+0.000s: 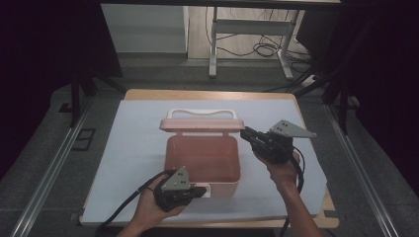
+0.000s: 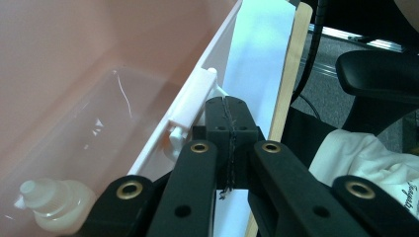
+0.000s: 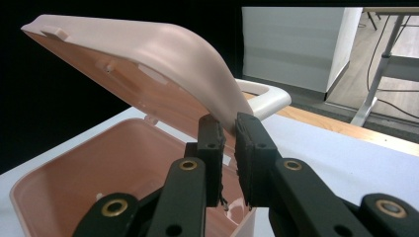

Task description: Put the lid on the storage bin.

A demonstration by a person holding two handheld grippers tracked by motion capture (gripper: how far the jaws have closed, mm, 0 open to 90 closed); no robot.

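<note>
Forearms enter from the bottom edge of the high view. At lower left, the left gripper (image 1: 200, 191) rests against the front wall of the pink box (image 1: 201, 158), beside its white latch (image 2: 190, 111); its jaws are fully together with nothing between them, seemingly steadying the box.

Box sits mid-frame on the pale sheet covering the bench (image 1: 128, 148). Body open, pink, glossy inside, rounded corners. A small whitish bottle (image 2: 54, 205) lies on the box floor, seen in the left gripper view.

Lid (image 3: 148, 64) stands raised behind the body at upper centre, hinged at the back, white carry handle (image 1: 201, 113) on top.

Right of centre, the right gripper (image 3: 228, 129) has its jaws astride the lid's right edge. A narrow gap shows between jaws and plastic, so I read them as slightly apart, not pinching.

Step in hand, by my judgement: working the lid, either just swung up or about to be lowered. Next move calls for the right gripper to clear or re-pinch the edge without letting the lid drop.
</note>
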